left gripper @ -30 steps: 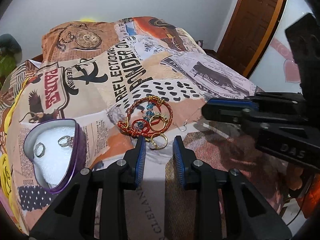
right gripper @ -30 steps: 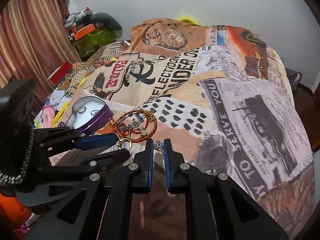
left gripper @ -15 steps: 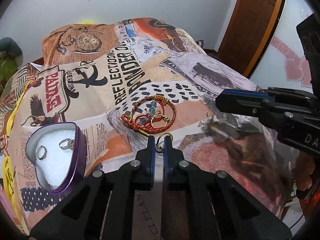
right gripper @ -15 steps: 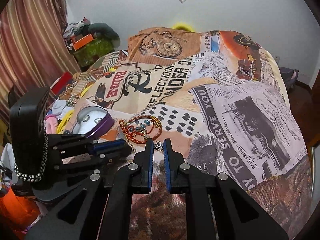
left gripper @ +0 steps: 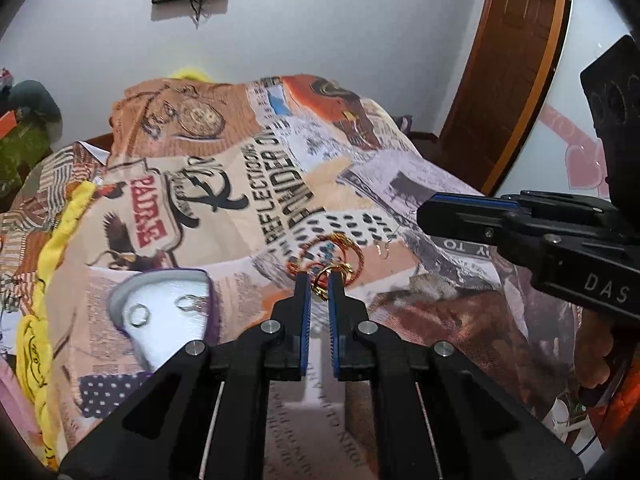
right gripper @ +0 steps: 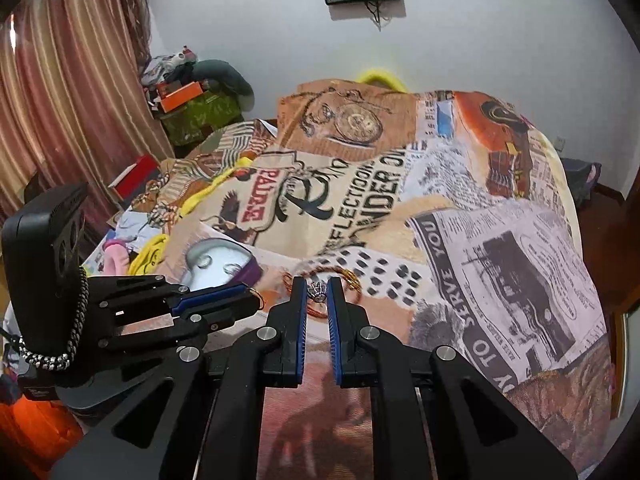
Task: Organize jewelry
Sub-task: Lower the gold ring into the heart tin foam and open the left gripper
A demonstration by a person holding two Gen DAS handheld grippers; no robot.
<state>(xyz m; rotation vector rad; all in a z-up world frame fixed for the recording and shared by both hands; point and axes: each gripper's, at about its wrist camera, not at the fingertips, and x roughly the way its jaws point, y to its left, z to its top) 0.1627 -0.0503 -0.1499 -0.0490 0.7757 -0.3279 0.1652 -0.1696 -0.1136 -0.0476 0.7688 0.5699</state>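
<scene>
My left gripper (left gripper: 319,285) is shut on a gold ring (left gripper: 321,283) and holds it above the bed. My right gripper (right gripper: 318,289) is shut on a small silver ring (right gripper: 317,290). A red and gold beaded bangle (left gripper: 344,249) lies on the printed bedspread just beyond the left fingertips; it also shows in the right wrist view (right gripper: 352,280). A purple heart-shaped box (left gripper: 168,312) with white foam holds two silver rings (left gripper: 139,315) at the left; it also shows in the right wrist view (right gripper: 224,264). A small silver hook earring (left gripper: 383,249) lies right of the bangle.
The bed's printed cover (left gripper: 248,184) fills both views. A yellow cloth (left gripper: 52,248) lies along its left edge. A wooden door (left gripper: 516,64) stands at the right. Curtains (right gripper: 60,100) and piled clutter (right gripper: 192,100) stand at the left.
Both grippers have risen and pulled back from the bedspread. The left gripper shut on the gold ring and lifted it off the bangle pile. The right gripper holds the silver ring higher.
</scene>
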